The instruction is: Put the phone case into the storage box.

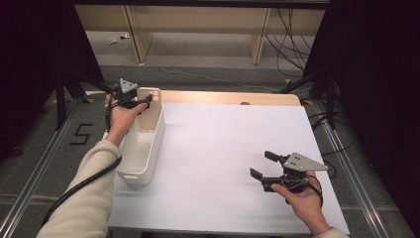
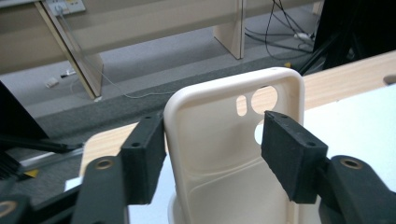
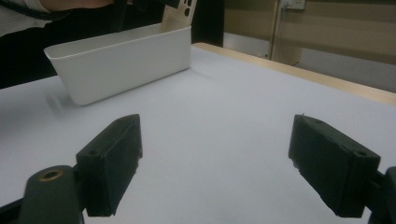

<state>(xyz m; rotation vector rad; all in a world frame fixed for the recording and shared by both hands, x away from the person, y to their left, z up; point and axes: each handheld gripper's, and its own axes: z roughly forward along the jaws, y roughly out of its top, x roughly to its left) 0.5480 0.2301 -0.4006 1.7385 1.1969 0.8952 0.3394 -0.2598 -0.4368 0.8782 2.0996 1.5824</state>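
A white table [image 1: 223,148] spans mid-frame; at its left, a bin [image 1: 143,148]. Over the bin's far end, upper left, the left gripper [image 1: 141,103] pinches an upright phone case [image 1: 148,111], seemingly for stowing. Lower right, the right gripper [image 1: 261,166] idles, jaws spread.

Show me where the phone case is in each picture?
High view: the phone case stands upright at the far end of the white bin, by the left gripper.
Left gripper view: it is in the middle, between the two black jaws.
Right gripper view: its top pokes up at the upper edge, behind the bin.
Shared landmark: the white bin.
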